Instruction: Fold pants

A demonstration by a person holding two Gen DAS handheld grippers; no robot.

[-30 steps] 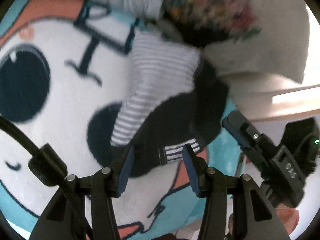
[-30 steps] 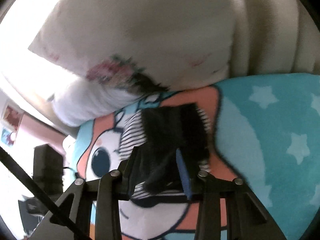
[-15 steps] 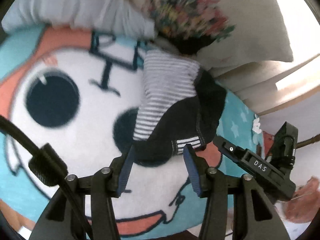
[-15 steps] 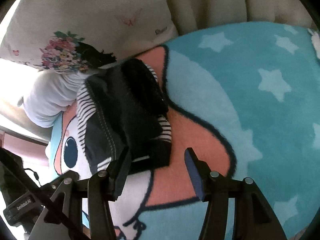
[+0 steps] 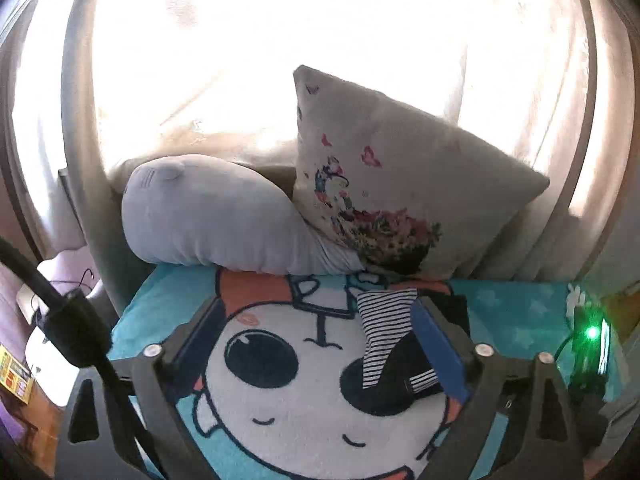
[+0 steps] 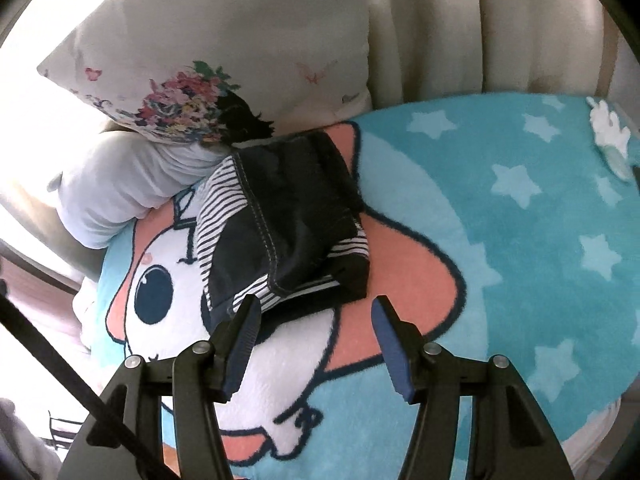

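Pants (image 6: 280, 224) lie in a folded dark-and-striped bundle on the cartoon blanket (image 6: 520, 240), just ahead of the right gripper (image 6: 316, 344), jaws apart & empty; left gripper (image 5: 320, 344) also wide open, farther back; long axis runs toward the pillow (image 6: 224, 52).

Open turquoise star-printed fleece blanket (image 6: 520, 208) right of the folded black-and-striped pants (image 6: 280, 224); behind them (touching) floral white pillow (image 6: 208, 64) and grey plush bolster (image 5: 212, 220) block passage.

Pants (image 5: 384, 336) partly behind gripper (image 5: 320, 344).
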